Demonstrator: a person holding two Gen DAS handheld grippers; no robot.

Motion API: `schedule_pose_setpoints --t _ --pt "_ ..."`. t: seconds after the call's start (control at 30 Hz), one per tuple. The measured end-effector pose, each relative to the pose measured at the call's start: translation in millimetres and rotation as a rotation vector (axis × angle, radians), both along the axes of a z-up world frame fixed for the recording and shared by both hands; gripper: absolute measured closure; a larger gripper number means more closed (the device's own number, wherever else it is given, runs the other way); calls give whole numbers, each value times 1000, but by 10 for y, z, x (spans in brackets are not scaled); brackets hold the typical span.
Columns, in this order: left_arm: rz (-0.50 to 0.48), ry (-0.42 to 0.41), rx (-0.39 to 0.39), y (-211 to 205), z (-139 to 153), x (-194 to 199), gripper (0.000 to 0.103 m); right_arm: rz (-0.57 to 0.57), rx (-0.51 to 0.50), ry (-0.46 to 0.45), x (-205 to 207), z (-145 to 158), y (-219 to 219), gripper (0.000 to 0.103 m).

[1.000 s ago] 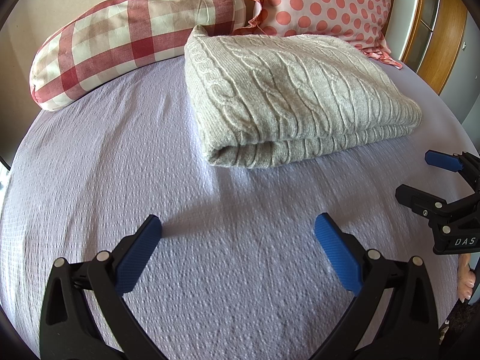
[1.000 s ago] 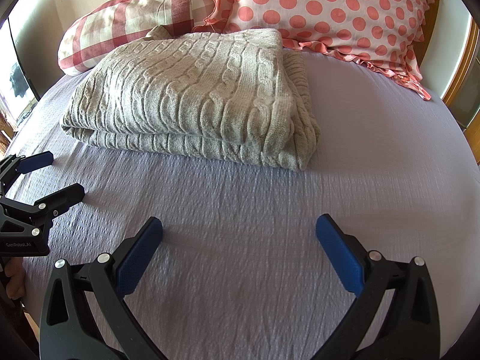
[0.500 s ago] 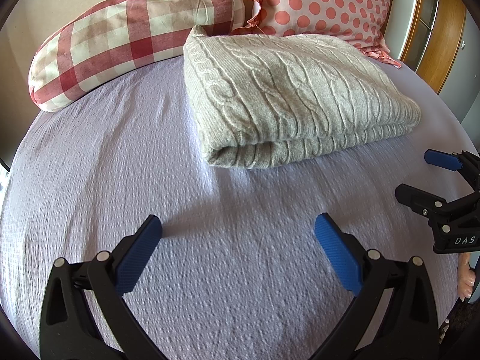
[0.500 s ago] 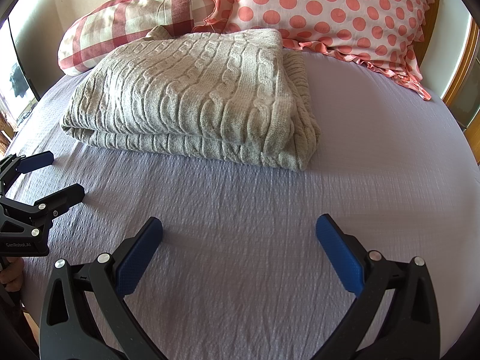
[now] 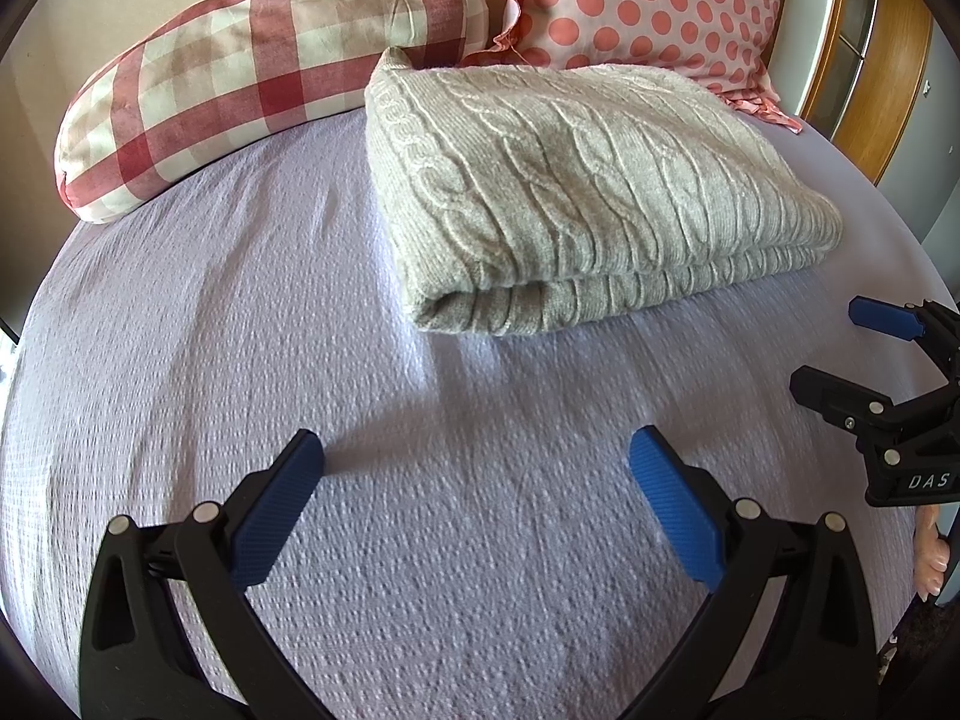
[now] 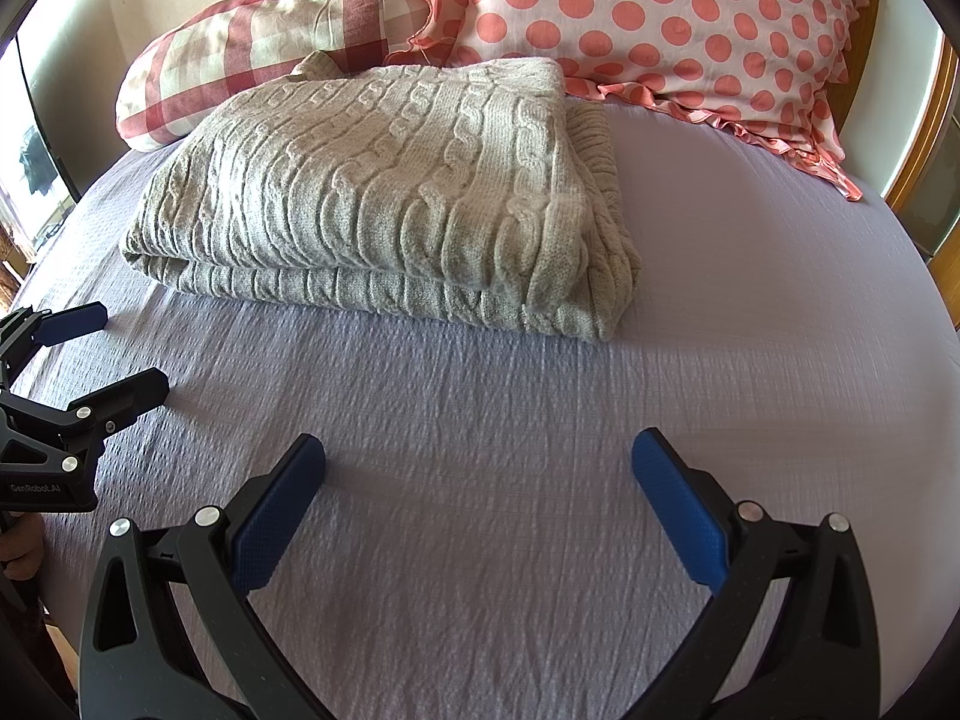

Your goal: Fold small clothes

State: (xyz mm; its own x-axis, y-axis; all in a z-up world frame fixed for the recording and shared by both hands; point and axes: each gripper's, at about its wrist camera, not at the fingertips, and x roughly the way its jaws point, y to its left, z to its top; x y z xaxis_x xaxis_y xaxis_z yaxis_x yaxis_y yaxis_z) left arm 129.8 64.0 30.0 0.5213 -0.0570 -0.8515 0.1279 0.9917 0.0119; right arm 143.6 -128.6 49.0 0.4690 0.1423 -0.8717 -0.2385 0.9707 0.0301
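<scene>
A grey cable-knit sweater [image 5: 576,192] lies folded in a thick rectangle on the lilac bedspread [image 5: 240,312], ahead of both grippers; it also shows in the right wrist view [image 6: 390,198]. My left gripper [image 5: 477,456] is open and empty, low over the bedspread short of the sweater's folded front edge. My right gripper [image 6: 480,456] is open and empty, also short of the sweater. Each gripper shows in the other's view: the right one [image 5: 840,348] at the right edge, the left one [image 6: 114,354] at the left edge, both with jaws apart.
A red-and-white checked bolster [image 5: 258,72] and a polka-dot pillow with a frill [image 6: 672,18] lie behind the sweater at the head of the bed. A wooden frame [image 5: 864,60] stands at the far right. The bed's edge curves off left and right.
Both views have shifted very slightly; the sweater sits a little lower in the left wrist view. Both grippers stay open and the sweater has not moved.
</scene>
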Motion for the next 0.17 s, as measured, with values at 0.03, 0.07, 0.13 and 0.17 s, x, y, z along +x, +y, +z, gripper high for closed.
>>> schedule_pose_setpoints --t 0.03,0.07,0.13,0.17 --pt "0 -2 0 3 0 1 2 0 0 0 0 0 -3 1" --pt "-1 -3 -1 3 0 -1 2 0 0 0 0 0 -3 1" --pt "-1 -6 -1 7 1 -7 2 0 0 0 0 0 0 1" --pt "-1 -7 -1 8 1 -9 2 0 0 0 0 0 -2 1"
